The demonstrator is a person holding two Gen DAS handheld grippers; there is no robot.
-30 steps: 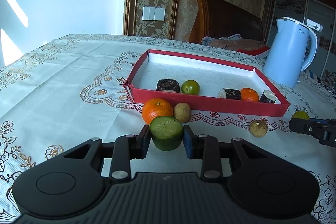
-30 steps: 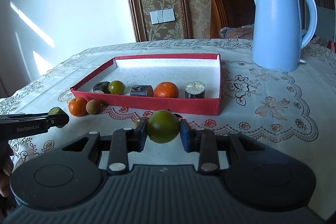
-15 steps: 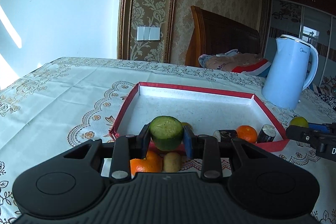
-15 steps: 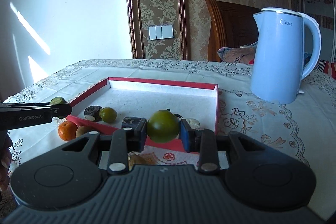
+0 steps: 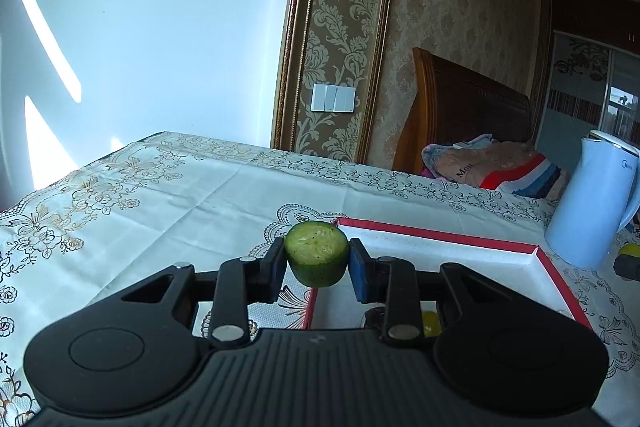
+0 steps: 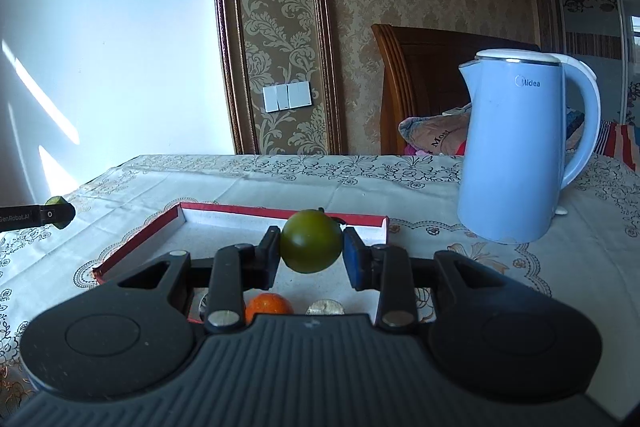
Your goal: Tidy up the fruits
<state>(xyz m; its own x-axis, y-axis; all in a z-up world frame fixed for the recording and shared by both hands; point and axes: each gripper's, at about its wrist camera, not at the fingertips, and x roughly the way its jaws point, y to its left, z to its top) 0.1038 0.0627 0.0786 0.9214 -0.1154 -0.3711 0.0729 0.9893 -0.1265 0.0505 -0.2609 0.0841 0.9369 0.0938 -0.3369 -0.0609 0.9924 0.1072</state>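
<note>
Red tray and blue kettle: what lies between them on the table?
In the right wrist view, only patterned tablecloth shows between the red tray and the blue kettle; no fruit sits there. The right tongs hold a green fruit over the tray.

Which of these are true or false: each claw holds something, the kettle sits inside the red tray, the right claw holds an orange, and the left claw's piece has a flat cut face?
1. Each claw holds something. True: the left claw grips a cucumber piece, the right claw a green fruit.
2. The blue kettle sits inside the red tray. False: it stands beside it.
3. The right claw holds an orange. False: the orange lies in the tray.
4. The cucumber piece has a flat cut face. True.
</note>
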